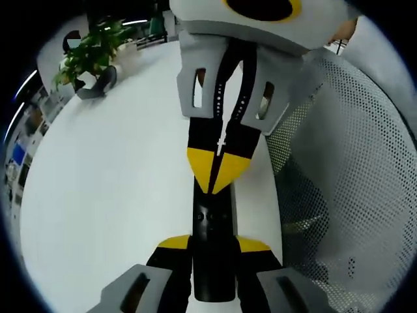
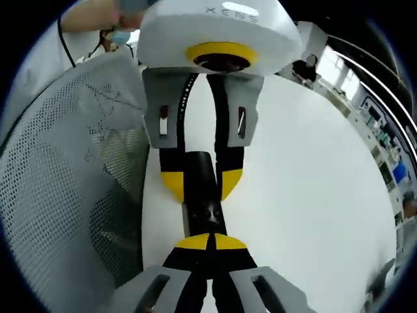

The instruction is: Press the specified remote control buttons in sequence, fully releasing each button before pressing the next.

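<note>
We see a white table [image 1: 111, 182] with a slim black remote control [image 1: 212, 251] lying near its edge, beside a grey mesh chair back [image 1: 352, 169].

In the left gripper view, the left gripper [image 1: 212, 246] rises from the bottom with its yellow-tipped jaws clamped on either side of the remote's near end. The right gripper [image 1: 215, 176] comes down from the top, its jaws pressed together into one yellow point that rests on the remote's upper face, just above a cluster of small buttons.

In the right gripper view, the same scene appears from the opposite end. The right gripper [image 2: 210, 242] has its jaws closed tip to tip, holding nothing, touching the remote control [image 2: 202, 192] at its button area. The left gripper [image 2: 202, 182] at the top grips the remote's far end between its jaws.

A leafy green plant in a dark pot [image 1: 88, 59] stands at the table's far corner in the left gripper view. The right gripper view shows a person [image 2: 98, 26] behind the chair.
</note>
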Demonstrator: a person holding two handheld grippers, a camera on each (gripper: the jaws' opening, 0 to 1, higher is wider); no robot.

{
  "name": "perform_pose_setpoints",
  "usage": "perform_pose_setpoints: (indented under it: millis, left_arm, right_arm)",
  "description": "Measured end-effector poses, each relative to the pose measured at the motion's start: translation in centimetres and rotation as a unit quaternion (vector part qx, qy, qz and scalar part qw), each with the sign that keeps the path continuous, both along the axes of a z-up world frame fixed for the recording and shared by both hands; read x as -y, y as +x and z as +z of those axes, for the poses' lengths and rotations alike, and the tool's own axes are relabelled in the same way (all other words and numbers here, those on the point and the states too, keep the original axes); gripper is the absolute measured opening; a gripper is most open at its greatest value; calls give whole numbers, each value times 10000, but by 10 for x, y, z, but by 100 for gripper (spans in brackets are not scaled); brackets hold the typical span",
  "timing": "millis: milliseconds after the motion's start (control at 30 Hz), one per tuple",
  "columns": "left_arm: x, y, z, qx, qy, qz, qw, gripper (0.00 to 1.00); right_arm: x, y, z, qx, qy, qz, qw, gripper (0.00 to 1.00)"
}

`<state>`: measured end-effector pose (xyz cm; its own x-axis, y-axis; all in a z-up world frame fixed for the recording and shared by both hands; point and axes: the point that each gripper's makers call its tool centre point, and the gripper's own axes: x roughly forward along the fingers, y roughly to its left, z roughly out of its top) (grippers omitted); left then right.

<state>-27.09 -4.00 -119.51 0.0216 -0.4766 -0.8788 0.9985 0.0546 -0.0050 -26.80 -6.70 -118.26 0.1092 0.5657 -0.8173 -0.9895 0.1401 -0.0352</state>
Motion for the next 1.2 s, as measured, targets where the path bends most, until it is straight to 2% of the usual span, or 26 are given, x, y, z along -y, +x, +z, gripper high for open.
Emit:
perform_pose_setpoints:
  millis: [100,133,167,333,433,567,633,767,867,933,1000,1067,1133,1200]
  left_arm:
    - [0,-1,0,47,-74,-86,9999,24]
    - [0,0,0,38,-82,-82,9999,24]
    - [0,0,0,27,-81,-84,9999,24]
    - [1,0,0,25,-54,-114,9999,24]
    - [0,0,1,-2,-121,-70,9999,24]
    - [0,0,1,-10,-204,-68,9998,24]
    - [0,0,1,-18,-250,-76,9997,24]
    - [0,1,1,-15,-304,-87,9995,24]
    - [1,1,1,1,-309,-118,9995,24]
    - [1,2,0,5,-253,-130,9996,24]
    - [2,2,0,22,-154,-148,9998,24]
    - [1,2,0,14,-124,-147,9998,24]
    - [1,2,0,2,-144,-141,9998,24]
    - [0,2,0,2,-192,-131,9997,24]
  right_arm:
    - [-8,-3,2,52,76,125,9999,0]
    - [-8,-4,0,190,-115,377,9990,0]
    - [-6,-1,-1,330,-223,407,9984,0]
    - [-6,-4,0,261,-166,513,9982,0]
    - [-10,-6,1,313,-129,762,9965,0]
    - [-12,-5,-1,482,-359,1042,9927,0]
    - [-11,-3,-1,421,-359,1039,9930,0]
    - [-11,-3,0,4,-80,702,9975,0]
    - [-9,-2,2,-165,28,686,9975,0]
    - [-9,5,6,-12,94,548,9985,5]
    - [-9,6,10,-141,134,558,9982,3]
    - [-8,8,11,-88,134,553,9983,3]
    - [-7,4,9,-212,99,605,9979,5]
    - [-7,0,7,-213,44,697,9973,4]
